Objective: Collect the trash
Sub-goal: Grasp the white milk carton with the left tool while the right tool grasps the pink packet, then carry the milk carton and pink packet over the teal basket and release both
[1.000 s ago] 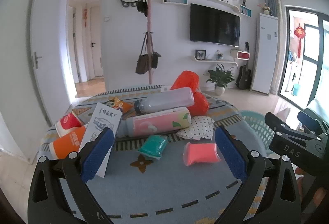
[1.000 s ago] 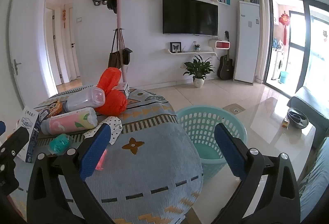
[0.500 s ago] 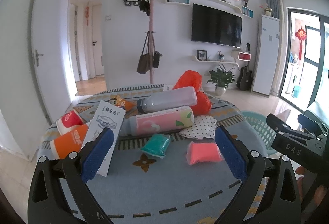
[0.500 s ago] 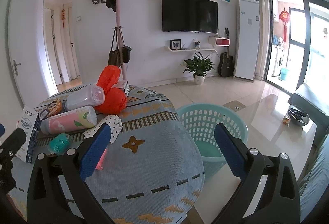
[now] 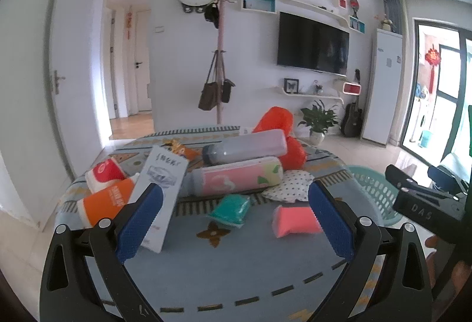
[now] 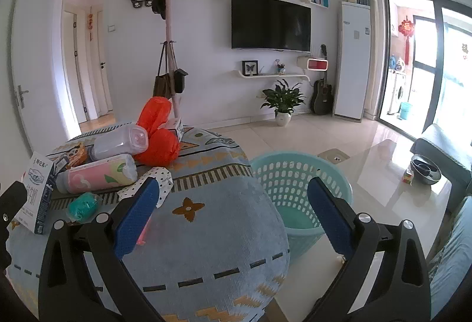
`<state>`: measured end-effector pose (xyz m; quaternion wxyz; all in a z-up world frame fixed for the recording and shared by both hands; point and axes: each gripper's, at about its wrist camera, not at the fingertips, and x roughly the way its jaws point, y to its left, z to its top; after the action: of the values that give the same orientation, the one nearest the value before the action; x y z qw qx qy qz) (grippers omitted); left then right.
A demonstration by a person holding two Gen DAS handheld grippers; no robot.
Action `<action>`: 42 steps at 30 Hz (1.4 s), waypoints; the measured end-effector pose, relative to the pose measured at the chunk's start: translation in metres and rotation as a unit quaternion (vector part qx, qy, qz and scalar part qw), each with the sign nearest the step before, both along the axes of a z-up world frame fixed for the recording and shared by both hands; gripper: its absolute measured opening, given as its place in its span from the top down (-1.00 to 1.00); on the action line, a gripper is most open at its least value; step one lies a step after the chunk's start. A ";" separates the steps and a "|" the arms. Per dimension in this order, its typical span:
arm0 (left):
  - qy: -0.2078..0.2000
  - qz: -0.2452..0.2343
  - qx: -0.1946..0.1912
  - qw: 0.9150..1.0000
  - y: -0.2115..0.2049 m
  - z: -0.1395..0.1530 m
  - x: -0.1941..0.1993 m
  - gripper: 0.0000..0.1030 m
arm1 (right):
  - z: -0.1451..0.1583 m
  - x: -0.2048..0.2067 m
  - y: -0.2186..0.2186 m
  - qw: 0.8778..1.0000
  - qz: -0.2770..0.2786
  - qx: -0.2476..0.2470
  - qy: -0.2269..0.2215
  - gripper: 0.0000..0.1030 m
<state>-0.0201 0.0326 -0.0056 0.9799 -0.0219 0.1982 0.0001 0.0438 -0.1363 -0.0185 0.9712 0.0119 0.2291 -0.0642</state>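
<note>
Trash lies on a round table with a blue patterned cloth (image 5: 224, 271): a pink packet (image 5: 295, 221), a teal packet (image 5: 229, 209), a polka-dot wrapper (image 5: 287, 187), a pink bottle (image 5: 236, 180), a grey bottle (image 5: 246, 145), an orange bag (image 5: 290, 142), a white carton (image 5: 162, 192) and two orange cups (image 5: 107, 199). My left gripper (image 5: 234, 221) is open above the cloth, short of the packets. My right gripper (image 6: 233, 217) is open and empty over the table's right edge, beside a teal basket (image 6: 298, 189) on the floor.
The basket stands on the tiled floor right of the table and also shows in the left wrist view (image 5: 374, 189). A coat stand (image 5: 219, 62) and a potted plant (image 6: 281, 103) stand by the far wall. A dark sofa (image 6: 442, 150) is at the right.
Both grippers have risen and tilted slightly, so the table items sit a little lower in both views. Nothing was grasped or moved.
</note>
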 end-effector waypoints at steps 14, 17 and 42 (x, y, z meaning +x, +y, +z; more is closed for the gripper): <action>0.071 0.030 -0.062 0.995 0.101 -0.009 0.028 -0.78 | -0.011 0.020 0.046 0.992 0.124 0.014 0.034 -0.17; 0.113 0.003 -0.074 0.991 0.114 -0.015 0.051 -0.76 | -0.023 0.028 0.055 0.984 0.167 0.032 0.057 -0.17; 0.195 -0.039 -0.059 0.978 0.098 -0.053 0.099 -0.17 | -0.079 0.083 0.096 0.962 0.161 0.031 0.219 -0.14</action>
<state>0.0787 0.1306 -0.0587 0.9188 -0.0718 0.3855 -0.0458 0.1270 -0.0404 -0.0976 0.8942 -0.0094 0.4365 0.0991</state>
